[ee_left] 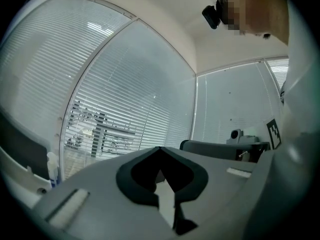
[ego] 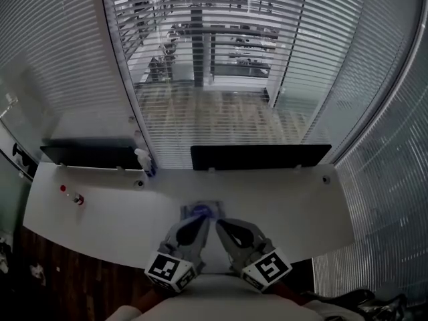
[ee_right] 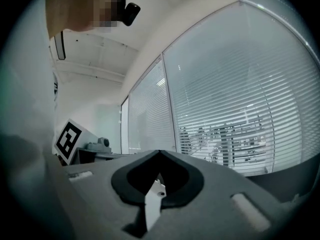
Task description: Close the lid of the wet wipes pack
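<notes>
Jaws of the left gripper (ee_left: 160,149) were pressed together at their tips in the left gripper view, the dark inner pads forming a spade-shaped outline with only a pale sliver showing below, and nothing was caught between them. The right gripper (ee_right: 160,153) stood the same way in the right gripper view, jaws together at the tip and empty. Both of these views looked over the jaws toward slatted blinds (ee_left: 125,109) and the ceiling, and neither showed the pack.

In the head view the two grippers sat side by side at lower centre, the left gripper (ego: 202,221) and right gripper (ego: 220,223) leaning inward so that their tips nearly met. Their marker cubes (ego: 171,270) lay closest to the bottom edge of the frame. The wet wipes pack (ego: 199,210), a small bluish packet, lay flat on the white desk (ego: 114,219) just beyond the tips, close to the near edge of the desk at the centre of the frame. Whether its lid stood open or shut could not be made out at that size.

Two dark panels (ego: 261,157) stood along the far edge of the desk. A spray bottle (ego: 144,160) stood between them, and a small red-capped bottle (ego: 72,196) lay at the left of the frame, well apart from the pack.
</notes>
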`<control>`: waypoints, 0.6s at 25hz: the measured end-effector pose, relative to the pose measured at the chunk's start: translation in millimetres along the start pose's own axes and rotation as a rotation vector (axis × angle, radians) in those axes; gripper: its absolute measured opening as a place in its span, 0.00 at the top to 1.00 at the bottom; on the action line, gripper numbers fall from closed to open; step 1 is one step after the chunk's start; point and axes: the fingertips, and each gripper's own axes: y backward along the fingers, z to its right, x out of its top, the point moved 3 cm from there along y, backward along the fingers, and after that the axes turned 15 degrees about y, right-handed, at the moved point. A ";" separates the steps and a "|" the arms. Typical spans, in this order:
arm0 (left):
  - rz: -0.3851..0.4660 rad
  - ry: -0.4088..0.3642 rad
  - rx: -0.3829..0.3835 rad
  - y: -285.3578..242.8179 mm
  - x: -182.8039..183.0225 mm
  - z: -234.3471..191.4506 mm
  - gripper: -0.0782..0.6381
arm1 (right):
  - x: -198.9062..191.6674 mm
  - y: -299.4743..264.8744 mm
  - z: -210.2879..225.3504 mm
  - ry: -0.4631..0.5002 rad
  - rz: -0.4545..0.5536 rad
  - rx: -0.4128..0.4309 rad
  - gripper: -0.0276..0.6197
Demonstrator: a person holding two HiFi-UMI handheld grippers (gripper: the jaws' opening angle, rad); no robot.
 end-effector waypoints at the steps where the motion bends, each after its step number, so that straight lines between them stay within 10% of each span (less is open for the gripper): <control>1: -0.001 -0.001 0.003 -0.2 -0.3 -1.4 0.89 | -0.9 -0.4 -1.0 0.004 0.000 0.003 0.96; 15: -0.044 0.016 -0.006 2.3 -8.6 -2.4 0.89 | -6.6 -4.1 -7.5 0.013 0.007 0.018 0.96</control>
